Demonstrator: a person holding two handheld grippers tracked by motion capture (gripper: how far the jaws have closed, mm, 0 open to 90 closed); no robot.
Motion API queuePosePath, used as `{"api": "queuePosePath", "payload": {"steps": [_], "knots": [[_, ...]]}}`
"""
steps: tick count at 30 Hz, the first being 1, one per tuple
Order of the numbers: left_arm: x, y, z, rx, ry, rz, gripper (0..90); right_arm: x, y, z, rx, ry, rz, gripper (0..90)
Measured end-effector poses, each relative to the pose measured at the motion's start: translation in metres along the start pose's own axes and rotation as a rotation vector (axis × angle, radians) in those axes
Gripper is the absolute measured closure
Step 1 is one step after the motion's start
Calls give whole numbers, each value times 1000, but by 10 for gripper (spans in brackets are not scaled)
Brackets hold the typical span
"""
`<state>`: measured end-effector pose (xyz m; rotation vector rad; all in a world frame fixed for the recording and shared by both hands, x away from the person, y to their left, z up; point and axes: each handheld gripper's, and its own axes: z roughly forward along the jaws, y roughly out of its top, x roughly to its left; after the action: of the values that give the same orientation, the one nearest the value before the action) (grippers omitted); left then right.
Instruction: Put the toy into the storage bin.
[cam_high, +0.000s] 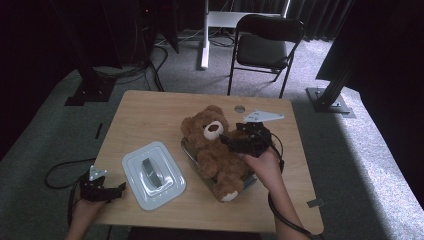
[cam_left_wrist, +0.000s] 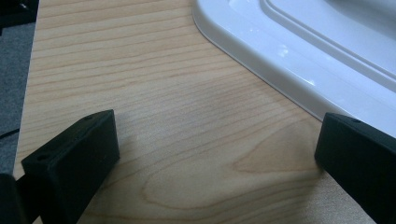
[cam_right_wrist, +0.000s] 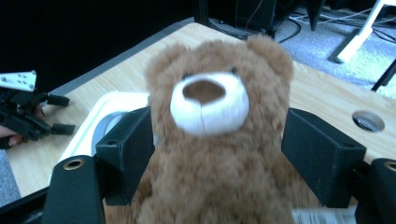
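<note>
A brown teddy bear (cam_high: 215, 150) lies on its back in a shiny metal tray (cam_high: 189, 151) at the middle of the wooden table (cam_high: 150, 115), head toward the far side. My right gripper (cam_high: 229, 140) hovers over its chest, open. In the right gripper view the bear (cam_right_wrist: 210, 107) sits between the two black jaws, which flank its neck without pinching it. My left gripper (cam_high: 117, 189) rests at the table's near left edge, open and holding nothing. In the left gripper view its jaws (cam_left_wrist: 215, 158) stand wide over bare wood, next to the white lid (cam_left_wrist: 303, 60).
A white rectangular lid (cam_high: 152, 175) with a grey handle lies left of the tray. A round cable hole (cam_high: 240, 108) sits near the table's far edge. A black folding chair (cam_high: 265, 45) stands beyond the table. The left gripper (cam_right_wrist: 60, 114) appears far off in the right gripper view.
</note>
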<state>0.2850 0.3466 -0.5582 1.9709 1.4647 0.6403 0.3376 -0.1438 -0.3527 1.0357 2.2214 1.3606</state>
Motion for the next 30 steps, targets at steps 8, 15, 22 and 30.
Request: {"api": "queuePosePath", "payload": {"steps": [8, 15, 22, 30], "knots": [[0, 0, 0, 0, 0, 0, 3, 0, 26, 18, -4, 26, 2, 217], [0, 0, 0, -1, 0, 0, 3, 3, 39, 38, 30, 56, -2, 185], [0, 0, 0, -1, 0, 0, 3, 5, 48, 58, 68, 68, -21, 201], [0, 0, 0, -1, 0, 0, 3, 2, 55, 80, 109, 38, -26, 248]]}}
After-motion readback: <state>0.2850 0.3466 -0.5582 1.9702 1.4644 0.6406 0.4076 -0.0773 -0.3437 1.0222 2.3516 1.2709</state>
